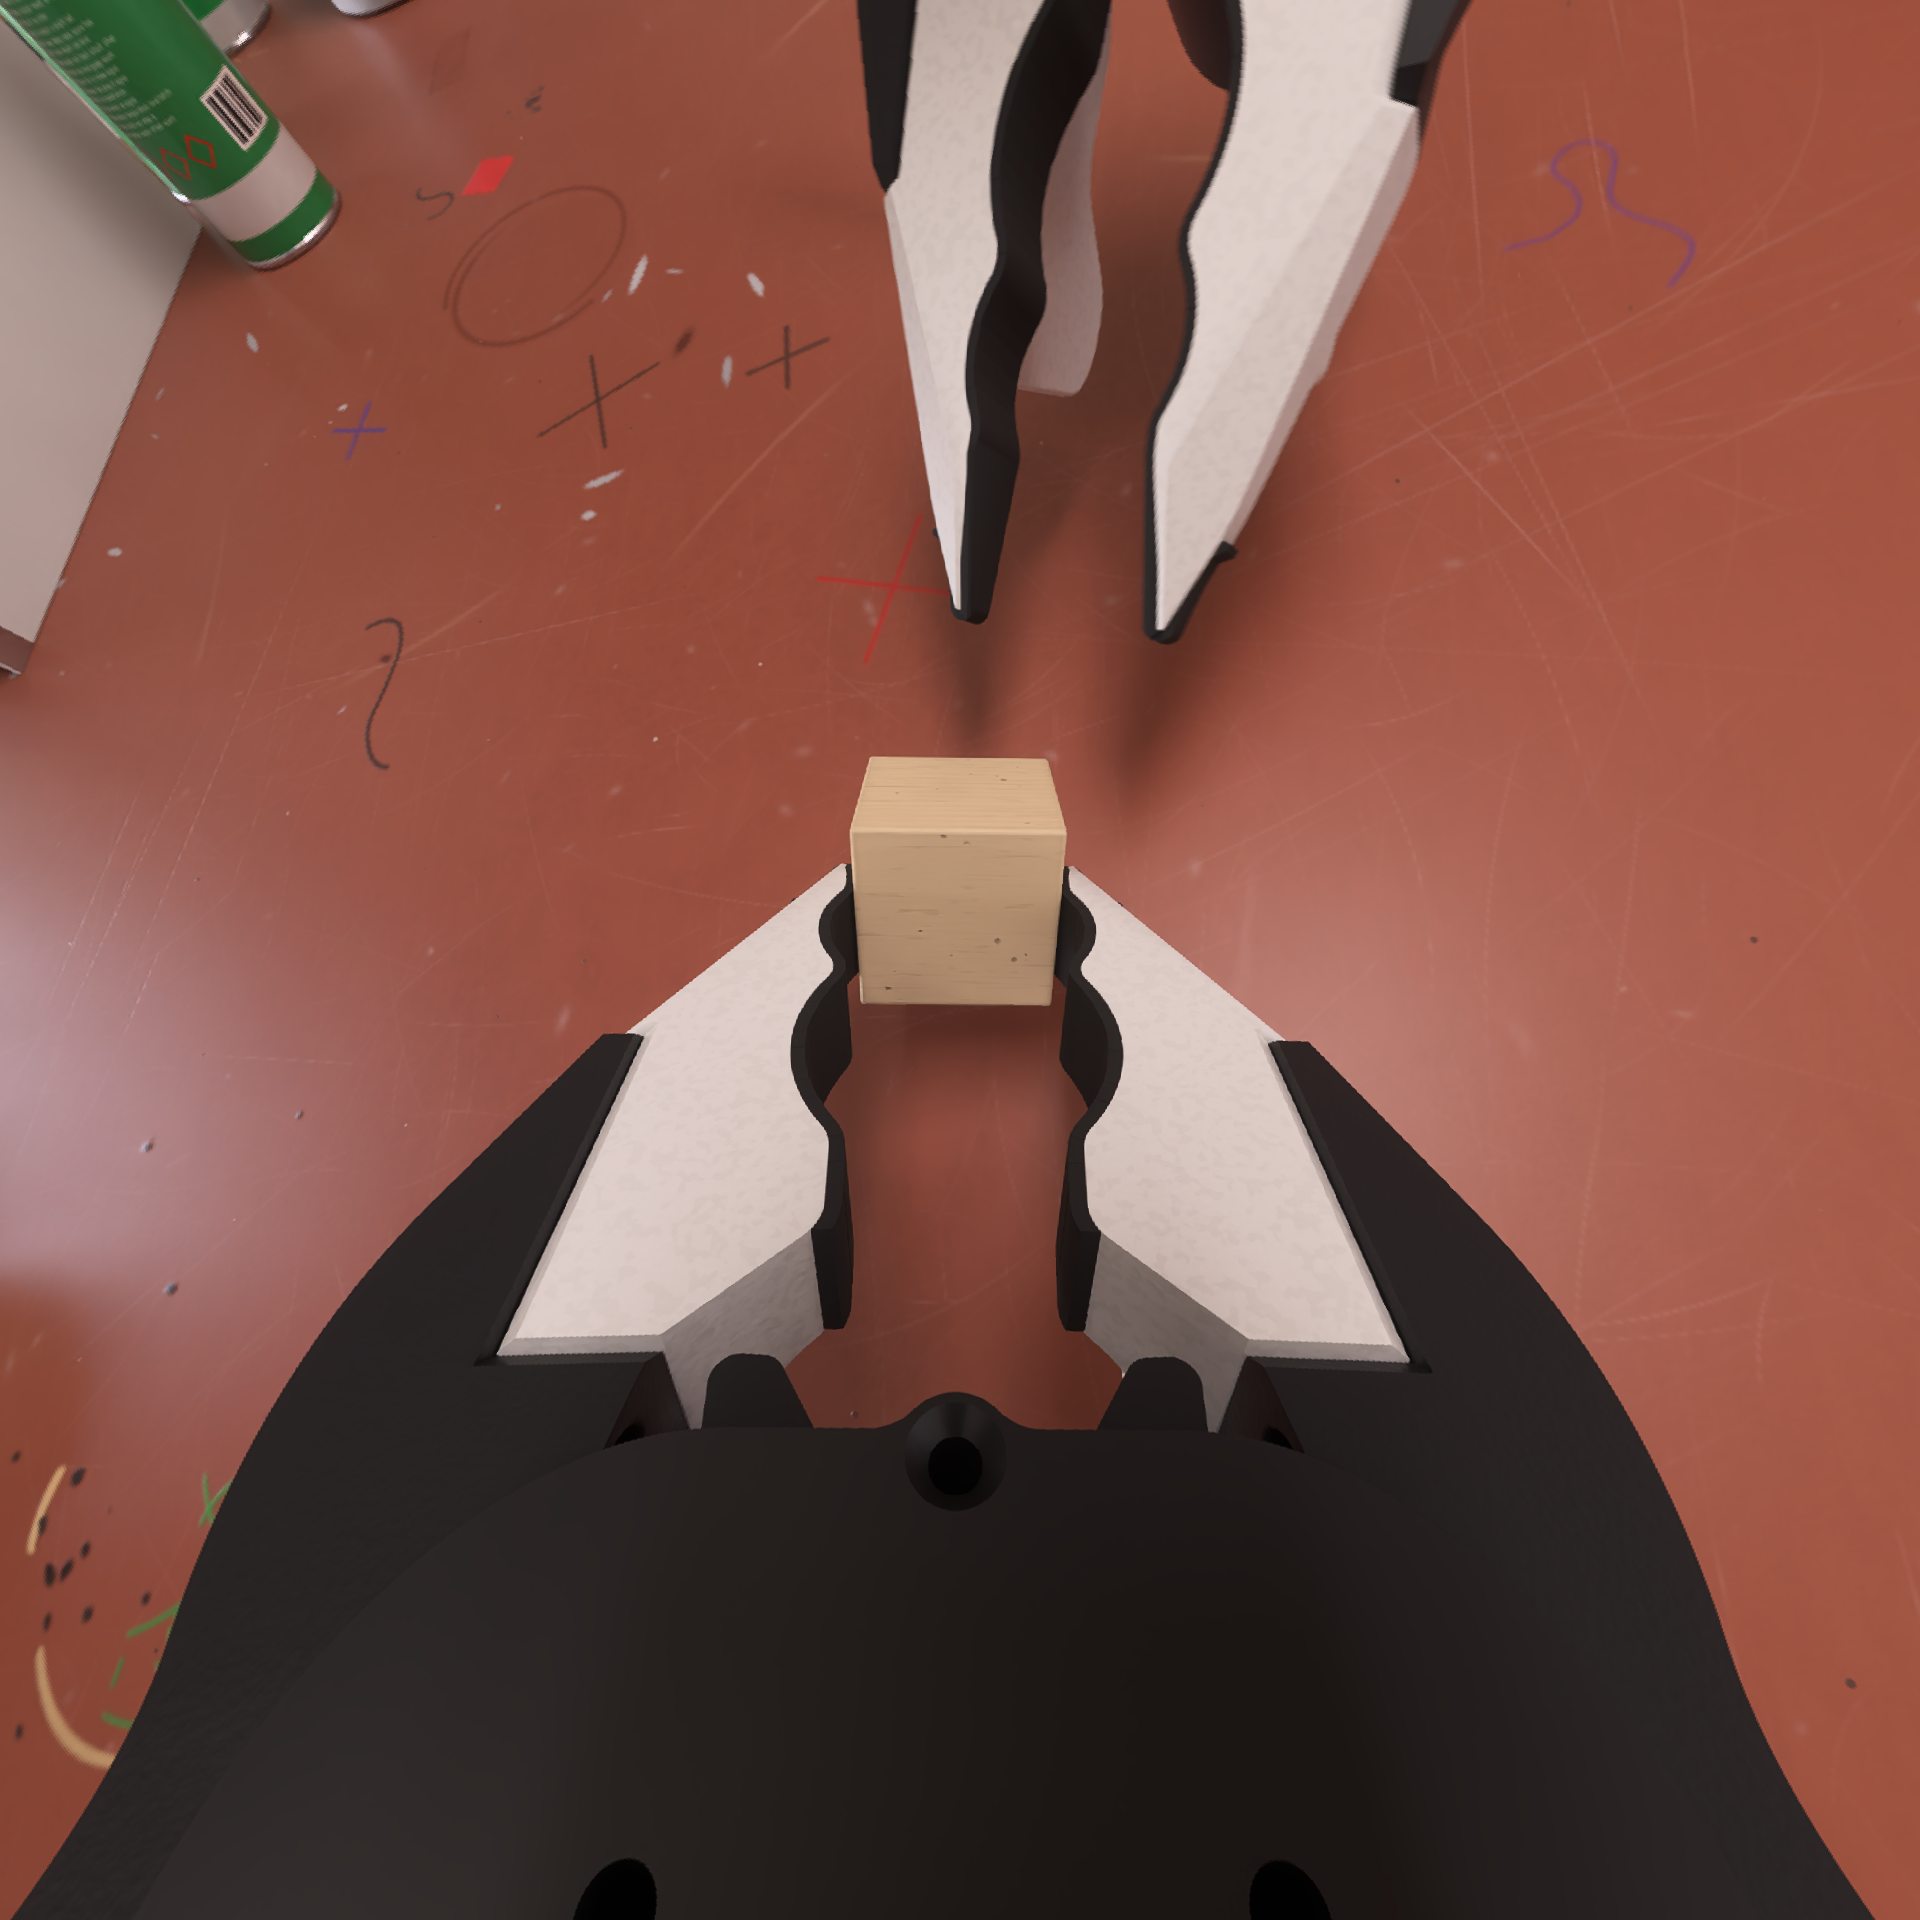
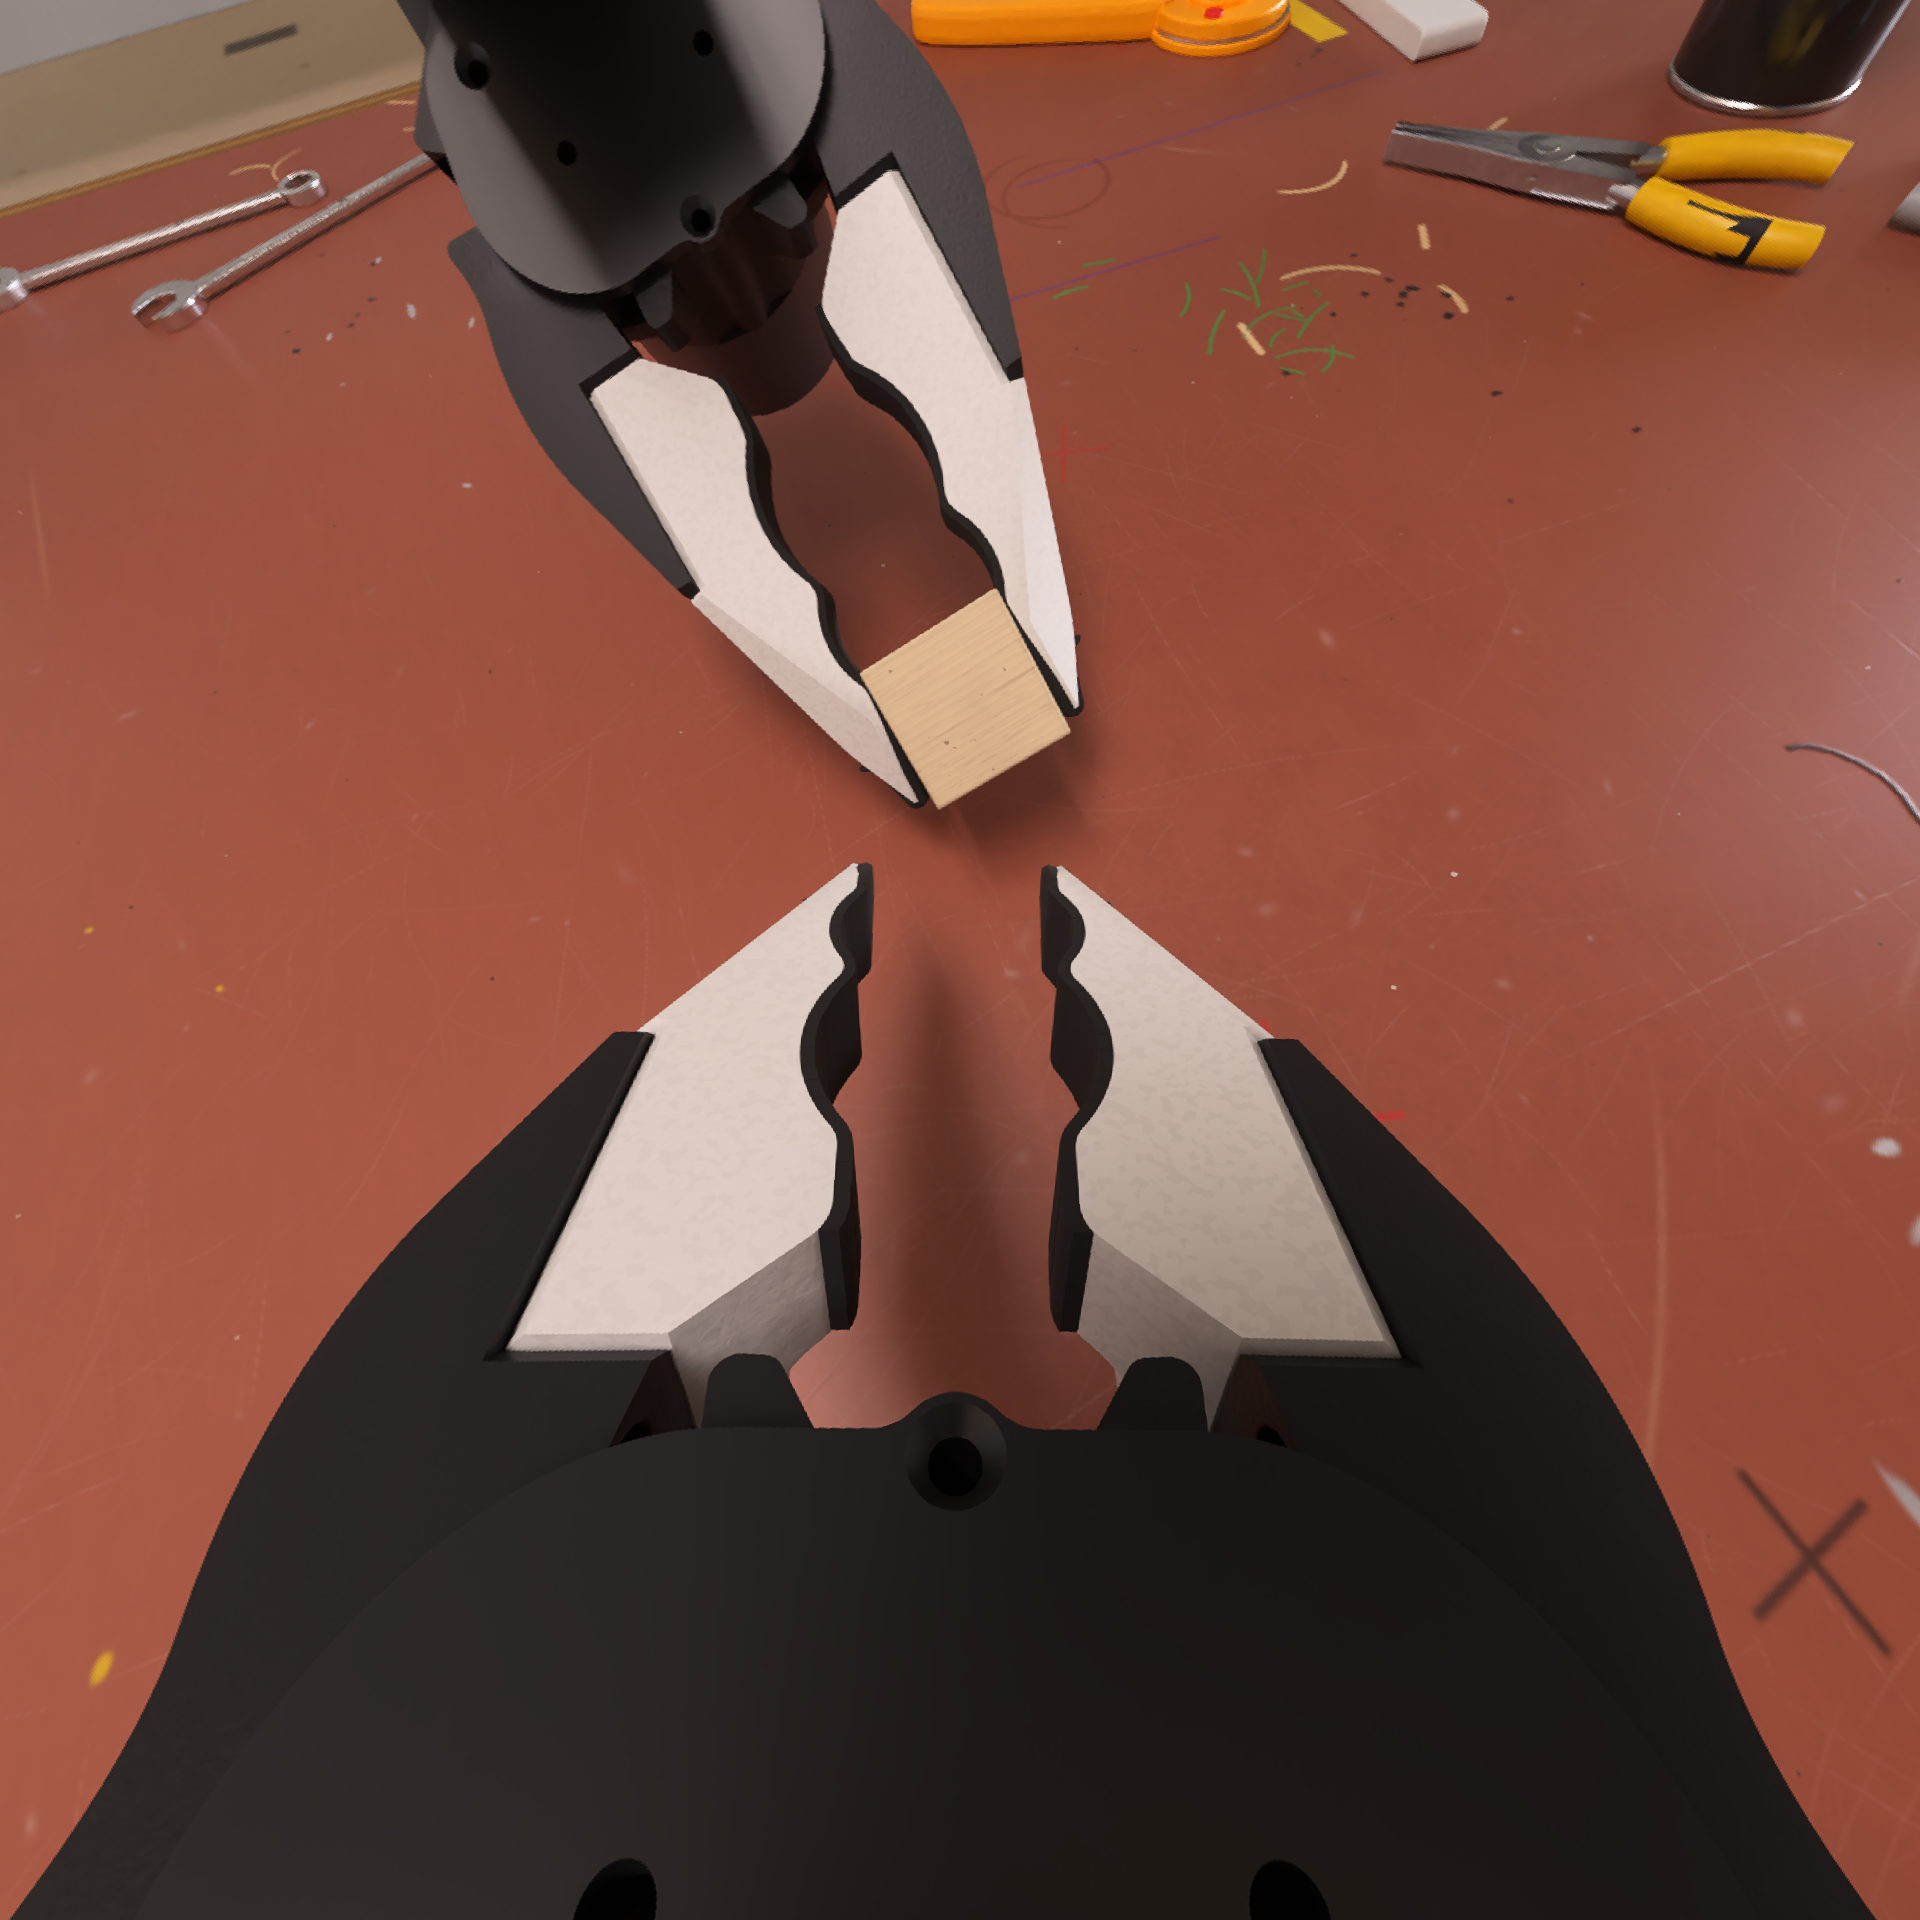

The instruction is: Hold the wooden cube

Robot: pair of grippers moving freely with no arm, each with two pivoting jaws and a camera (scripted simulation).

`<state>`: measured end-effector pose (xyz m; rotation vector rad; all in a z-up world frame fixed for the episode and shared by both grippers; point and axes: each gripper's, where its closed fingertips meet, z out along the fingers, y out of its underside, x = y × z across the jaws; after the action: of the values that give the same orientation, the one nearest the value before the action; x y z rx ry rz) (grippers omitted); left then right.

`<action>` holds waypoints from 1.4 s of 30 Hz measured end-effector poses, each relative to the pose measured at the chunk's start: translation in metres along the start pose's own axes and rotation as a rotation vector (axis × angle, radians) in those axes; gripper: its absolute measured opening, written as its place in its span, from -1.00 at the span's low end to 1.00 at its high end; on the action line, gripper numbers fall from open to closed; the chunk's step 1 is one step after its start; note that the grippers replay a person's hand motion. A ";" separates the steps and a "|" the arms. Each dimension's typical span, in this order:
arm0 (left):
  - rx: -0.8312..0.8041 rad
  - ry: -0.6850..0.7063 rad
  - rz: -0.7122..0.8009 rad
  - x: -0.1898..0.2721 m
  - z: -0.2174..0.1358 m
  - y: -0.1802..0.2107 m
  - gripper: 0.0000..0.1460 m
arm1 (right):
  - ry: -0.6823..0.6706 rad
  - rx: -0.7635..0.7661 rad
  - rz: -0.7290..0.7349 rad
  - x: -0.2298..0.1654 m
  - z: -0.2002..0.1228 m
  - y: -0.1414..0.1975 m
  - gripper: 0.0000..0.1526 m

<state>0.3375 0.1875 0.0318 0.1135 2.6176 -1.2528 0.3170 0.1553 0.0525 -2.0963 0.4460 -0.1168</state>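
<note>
A small light wooden cube (image 1: 956, 894) sits between the tips of my left gripper (image 1: 958, 914), whose two white fingers press its left and right faces. In the right wrist view the same cube (image 2: 966, 698) shows clamped at the tips of the left gripper (image 2: 982, 727), just above the red-brown table. My right gripper (image 2: 956, 883) is open and empty, its tips a short way in front of the cube, facing the left gripper. It also shows in the left wrist view (image 1: 1070, 623), pointing down toward the cube.
A green and white spray can (image 1: 197, 135) lies at the far left beside a pale box (image 1: 62, 395). Two wrenches (image 2: 197, 249), yellow-handled pliers (image 2: 1652, 187), an orange tool (image 2: 1101, 21) and a dark can (image 2: 1766, 52) lie along the table's far side.
</note>
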 end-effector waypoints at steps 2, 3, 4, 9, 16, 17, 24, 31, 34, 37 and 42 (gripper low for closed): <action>-0.014 0.002 0.019 0.002 0.001 0.001 -0.50 | 0.008 -0.009 0.005 0.003 0.003 0.003 -0.63; -0.020 0.003 0.029 0.003 0.002 0.002 -0.50 | 0.042 -0.018 0.005 0.009 0.004 0.005 -0.68; -0.025 0.005 0.039 0.004 0.003 0.003 -0.50 | 0.110 -0.027 -0.006 0.018 0.006 0.007 -0.82; -0.033 0.005 0.068 0.007 0.004 0.003 -0.50 | 0.214 -0.057 -0.010 0.031 0.011 0.012 -1.00; -0.016 0.001 0.078 0.007 0.003 0.001 -0.50 | 0.164 -0.122 -0.027 0.021 0.017 0.022 -1.00; -0.018 0.000 0.082 0.007 0.004 0.001 -0.50 | 0.167 -0.140 -0.031 0.021 0.018 0.024 -1.00; -0.031 -0.006 0.109 0.009 0.006 0.002 -0.50 | 0.146 -0.149 -0.005 0.018 0.019 0.026 -1.00; -0.042 -0.004 0.115 0.010 0.007 0.003 -0.50 | 0.075 -0.166 0.018 0.005 0.020 0.027 -1.00; -0.050 -0.009 0.117 0.010 0.008 0.004 -0.50 | 0.112 -0.169 -0.014 0.008 0.018 0.025 -1.00; -0.055 -0.011 0.117 0.009 0.008 0.004 -0.50 | 0.139 -0.109 -0.017 0.013 0.015 0.015 -1.00; -0.061 -0.009 0.113 0.009 0.009 0.005 -0.50 | 0.165 -0.080 -0.001 0.019 0.017 0.013 -1.00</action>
<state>0.3312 0.1833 0.0204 0.2410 2.5993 -1.1328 0.3356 0.1563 0.0307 -2.1740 0.5563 -0.2779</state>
